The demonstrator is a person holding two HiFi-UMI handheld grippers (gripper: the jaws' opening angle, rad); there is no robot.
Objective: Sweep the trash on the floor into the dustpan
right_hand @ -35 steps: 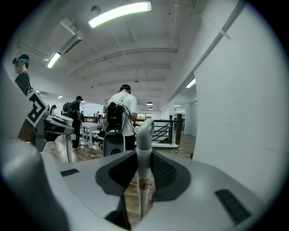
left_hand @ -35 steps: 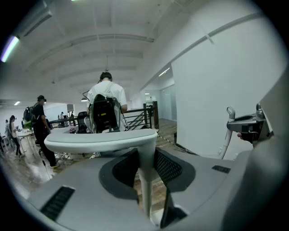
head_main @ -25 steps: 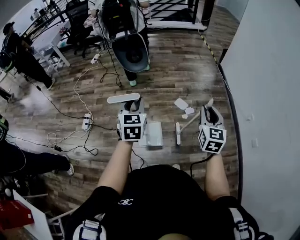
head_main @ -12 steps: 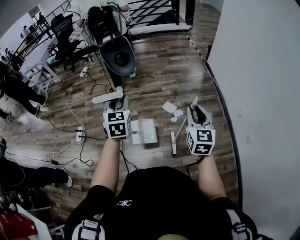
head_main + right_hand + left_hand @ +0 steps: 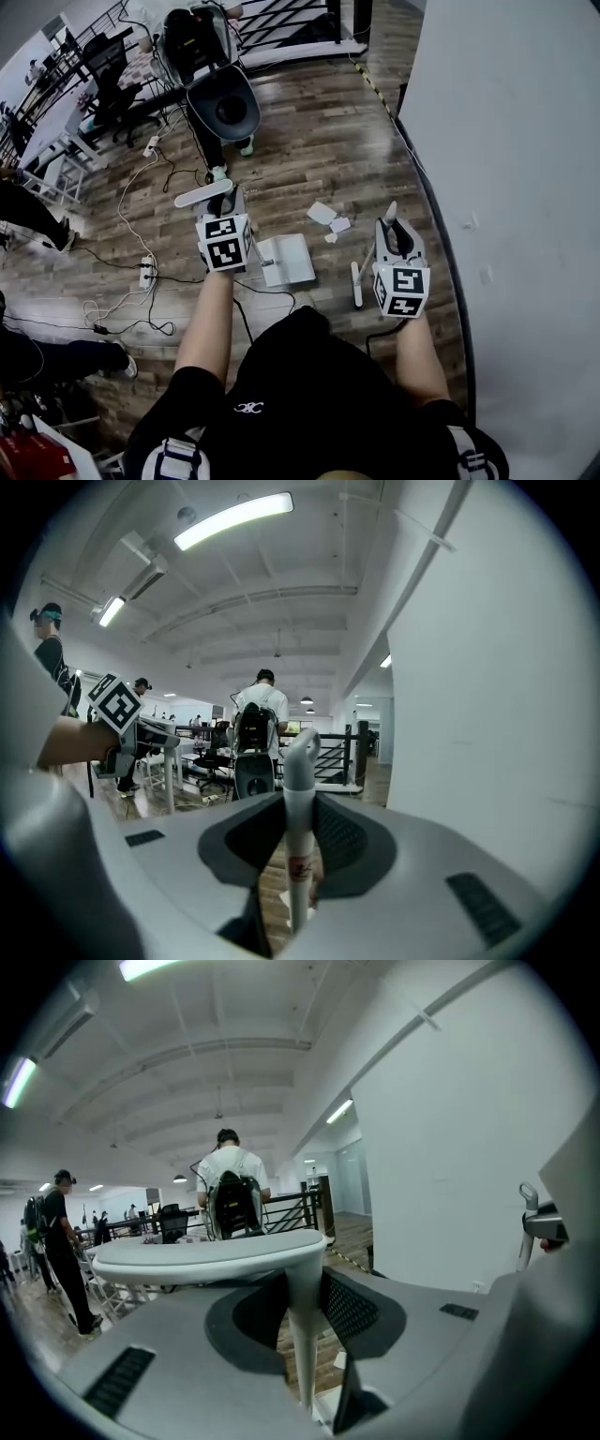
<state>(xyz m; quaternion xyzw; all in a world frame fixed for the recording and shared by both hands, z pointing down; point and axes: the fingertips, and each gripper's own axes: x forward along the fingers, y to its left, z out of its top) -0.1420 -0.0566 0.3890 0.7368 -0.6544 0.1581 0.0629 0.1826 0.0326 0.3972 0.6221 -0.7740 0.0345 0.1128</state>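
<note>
Several white paper scraps point(image 5: 323, 215) lie on the wood floor. A white dustpan point(image 5: 289, 260) rests on the floor just short of them, to their left. Its upright handle point(image 5: 302, 1326) ends in a flat crossbar point(image 5: 202, 193), and my left gripper point(image 5: 232, 206) is shut on that handle. My right gripper point(image 5: 396, 234) is shut on the white broom handle point(image 5: 298, 827). The broom head point(image 5: 356, 283) touches the floor to the right of the dustpan, nearer to me than the scraps.
A white wall point(image 5: 506, 187) runs close along the right. A person with a backpack point(image 5: 202, 47) stands ahead beyond the scraps. Cables and a power strip point(image 5: 145, 272) lie on the floor to the left. Chairs and tables point(image 5: 94, 103) stand at the back left.
The dustpan has come closer to the paper scraps. Both grippers keep their hold, and the head view has shifted.
</note>
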